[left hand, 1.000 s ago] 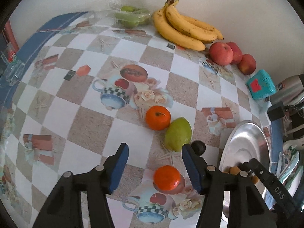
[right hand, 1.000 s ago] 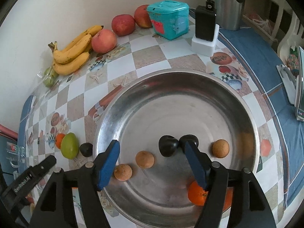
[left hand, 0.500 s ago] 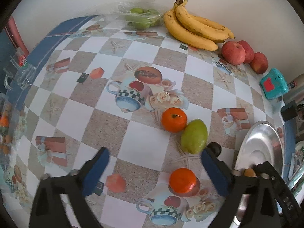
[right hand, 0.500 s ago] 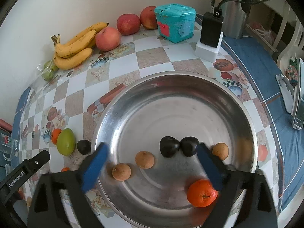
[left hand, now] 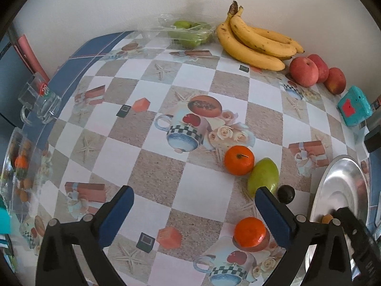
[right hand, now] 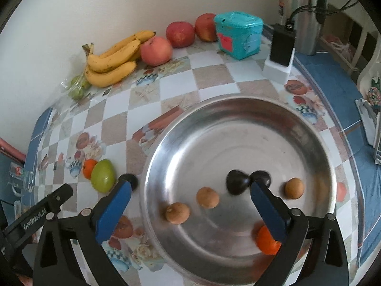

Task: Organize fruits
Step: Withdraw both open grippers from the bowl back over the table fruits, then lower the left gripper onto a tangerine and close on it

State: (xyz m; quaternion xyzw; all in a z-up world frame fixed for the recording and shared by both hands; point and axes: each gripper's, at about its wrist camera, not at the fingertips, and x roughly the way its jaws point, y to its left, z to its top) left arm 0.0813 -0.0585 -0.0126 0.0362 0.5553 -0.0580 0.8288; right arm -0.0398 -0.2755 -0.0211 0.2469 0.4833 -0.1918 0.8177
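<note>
My left gripper [left hand: 194, 195] hangs open over the checked tablecloth with nothing between its fingers. A tangerine [left hand: 250, 232] lies just inside its right finger. Further off, a second tangerine [left hand: 238, 160] touches a green fruit [left hand: 263, 177], with a small dark fruit [left hand: 285, 193] beside them. My right gripper [right hand: 190, 188] is open above the steel bowl [right hand: 238, 100]. The bowl holds three brown round fruits [right hand: 207, 197], two dark fruits [right hand: 235, 184] and a tangerine [right hand: 268, 240] partly hidden by the right finger. Bananas [right hand: 112, 59] and apples [right hand: 156, 50] lie by the wall.
A teal box [right hand: 238, 34], a black charger on a white base [right hand: 281, 54] and a steel flask [right hand: 302, 23] stand behind the bowl. A bag of green fruits [left hand: 188, 31] lies by the wall. At the left table edge stands a glass mug [left hand: 40, 100].
Both grippers' jaws have spread from half open to wide open. The left view has tilted, so the near tangerine now sits by the right finger instead of midway.
</note>
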